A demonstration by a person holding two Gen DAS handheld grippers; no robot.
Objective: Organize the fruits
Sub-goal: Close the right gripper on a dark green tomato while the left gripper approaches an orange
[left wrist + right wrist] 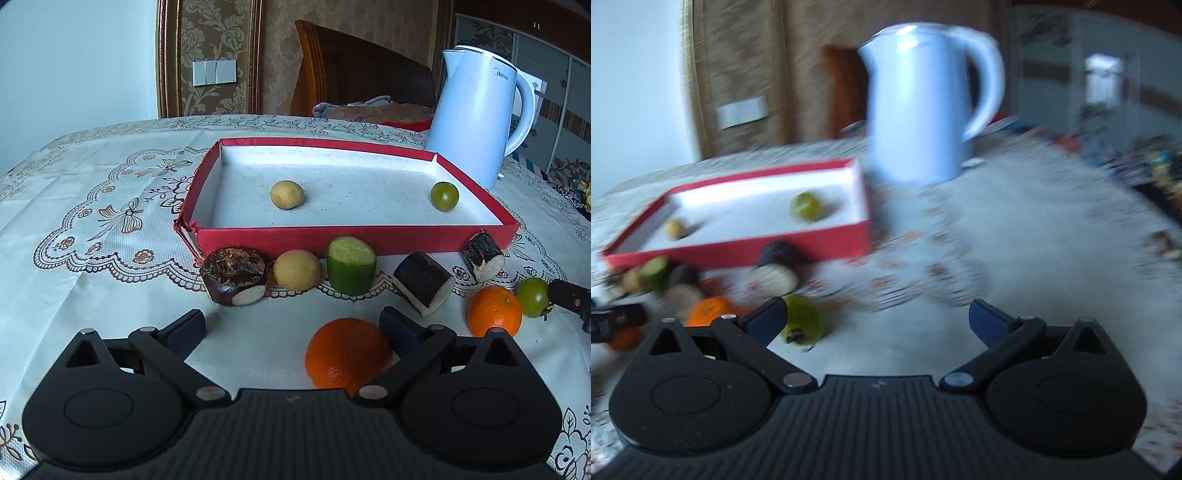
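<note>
Two oranges are counted, one at 6 o'clock and one at 4 o'clock. Two green tomatoes are recorded: one in the red tray at 2 o'clock, one outside at 4 o'clock. Two yellow round fruits, one cucumber piece, three dark-skinned cut pieces, one kettle.

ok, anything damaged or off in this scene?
Yes: the red box has a split near-left corner, where the side wall peels away from the front wall. Also, the right wrist view is motion-blurred, so detail there is unreliable. Nothing looks spilled.
</note>
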